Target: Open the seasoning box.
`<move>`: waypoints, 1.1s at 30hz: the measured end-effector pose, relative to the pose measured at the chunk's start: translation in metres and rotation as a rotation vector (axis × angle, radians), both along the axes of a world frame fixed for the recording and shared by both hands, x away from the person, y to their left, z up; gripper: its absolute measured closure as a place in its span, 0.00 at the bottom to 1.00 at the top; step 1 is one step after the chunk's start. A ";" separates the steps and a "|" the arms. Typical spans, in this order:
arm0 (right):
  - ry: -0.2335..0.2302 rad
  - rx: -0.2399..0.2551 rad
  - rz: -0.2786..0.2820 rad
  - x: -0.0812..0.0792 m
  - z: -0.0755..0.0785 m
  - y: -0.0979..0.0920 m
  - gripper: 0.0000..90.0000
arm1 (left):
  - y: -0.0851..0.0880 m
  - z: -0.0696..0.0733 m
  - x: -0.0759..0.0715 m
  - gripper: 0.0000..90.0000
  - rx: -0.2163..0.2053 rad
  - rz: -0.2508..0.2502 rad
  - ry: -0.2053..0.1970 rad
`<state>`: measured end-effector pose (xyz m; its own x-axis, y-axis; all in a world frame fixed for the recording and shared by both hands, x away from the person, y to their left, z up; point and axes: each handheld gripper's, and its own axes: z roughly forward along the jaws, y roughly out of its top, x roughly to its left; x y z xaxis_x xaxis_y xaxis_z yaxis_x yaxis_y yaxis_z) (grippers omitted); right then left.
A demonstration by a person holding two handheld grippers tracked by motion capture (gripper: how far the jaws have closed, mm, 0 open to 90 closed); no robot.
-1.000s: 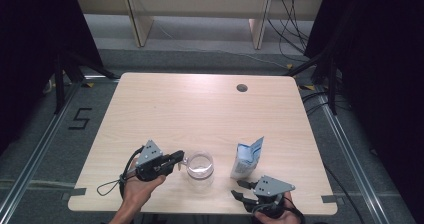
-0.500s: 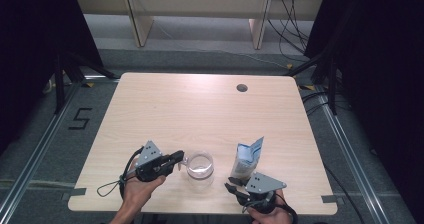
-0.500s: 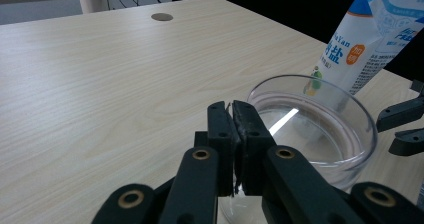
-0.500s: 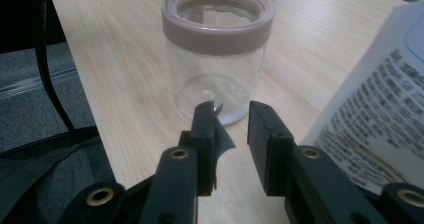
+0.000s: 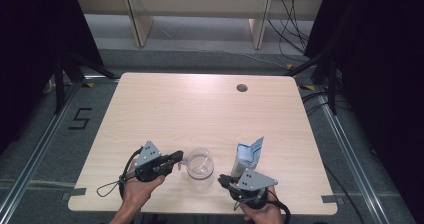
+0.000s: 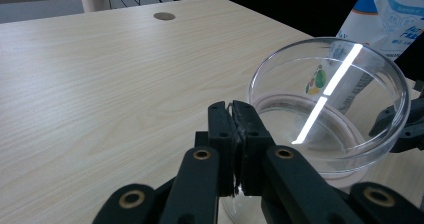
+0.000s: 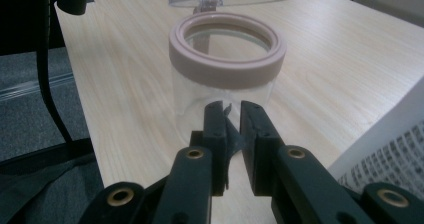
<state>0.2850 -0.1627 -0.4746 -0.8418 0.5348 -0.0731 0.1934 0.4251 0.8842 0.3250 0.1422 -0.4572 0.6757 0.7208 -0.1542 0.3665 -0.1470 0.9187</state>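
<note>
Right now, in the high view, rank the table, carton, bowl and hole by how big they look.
1. Table, by far the largest.
2. Carton and bowl: they look much alike, so not ranked.
3. Hole, the smallest.

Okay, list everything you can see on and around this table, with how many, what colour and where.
table: one, light wood, centre
hole: one, dark, far right part of the table
bowl: one, clear, near edge
jar: one, clear with a pink rim, beside the bowl
carton: one, blue and white, right of the bowl
left gripper: one, black, clamped at the bowl's edge
right gripper: one, black, facing the jar; jaws have just been closing, narrow gap, nothing clearly between them
hands: two, bottom edge
</note>
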 end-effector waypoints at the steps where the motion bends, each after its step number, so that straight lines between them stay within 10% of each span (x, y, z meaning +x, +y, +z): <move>1: 0.000 0.000 0.000 0.000 0.000 0.000 0.92 | 0.000 -0.001 0.003 0.96 -0.011 -0.030 -0.025; 33: -0.029 0.068 0.033 0.021 0.020 0.022 1.00 | 0.001 -0.002 0.002 0.95 -0.010 -0.026 -0.031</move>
